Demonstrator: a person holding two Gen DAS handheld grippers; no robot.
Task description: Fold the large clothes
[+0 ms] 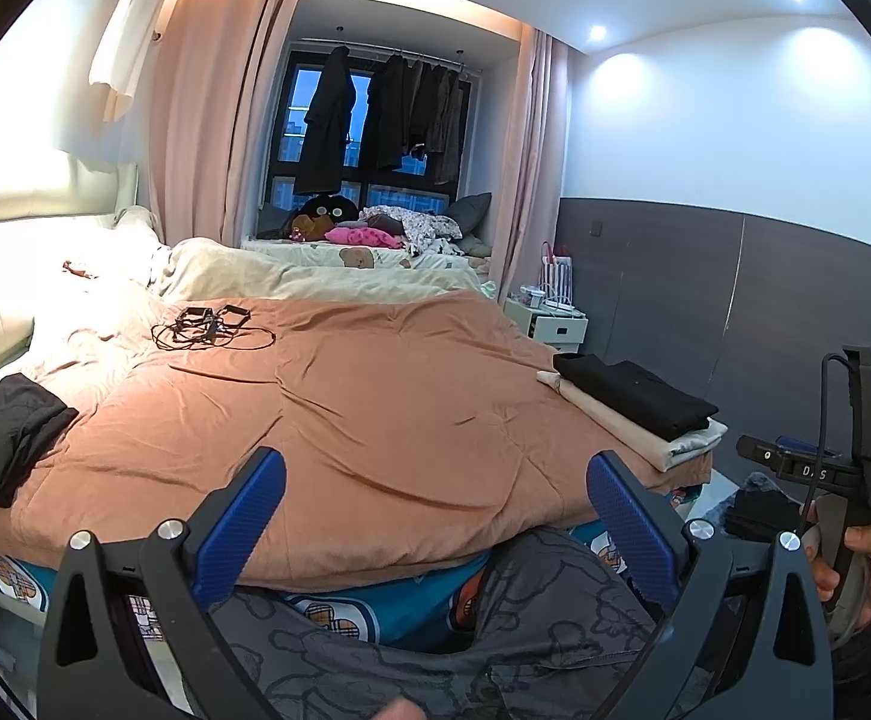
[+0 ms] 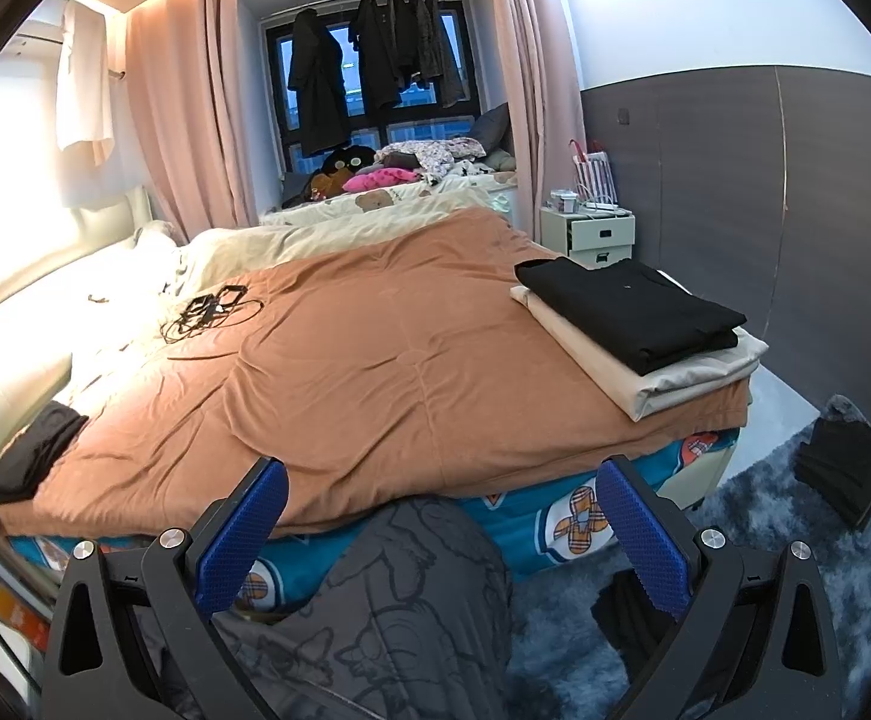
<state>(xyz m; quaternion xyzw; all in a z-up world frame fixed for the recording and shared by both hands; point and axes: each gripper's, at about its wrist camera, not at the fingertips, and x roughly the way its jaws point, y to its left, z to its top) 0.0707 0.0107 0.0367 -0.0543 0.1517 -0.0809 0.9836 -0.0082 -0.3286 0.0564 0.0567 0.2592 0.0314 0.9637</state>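
Clothes already folded sit at the bed's right edge: one black garment [image 2: 630,312] squared up on top of one cream folded piece [image 2: 663,375], the pair at about three o'clock in the right wrist view. A second dark garment [image 1: 0,435], loosely folded, lies at the left edge of the orange-brown quilt [image 1: 345,414], near nine o'clock in the left wrist view. One more dark folded item [image 2: 843,471] rests on the shaggy grey-blue rug [image 2: 753,516] at four o'clock. One tangle of black cables [image 1: 213,327] lies on the quilt toward eleven o'clock. Both tongs are spread wide and grip nothing: left tongs [image 1: 435,531] and right tongs [image 2: 441,534] hang off the bed's near edge, above grey printed fabric [image 2: 387,612] at six o'clock.
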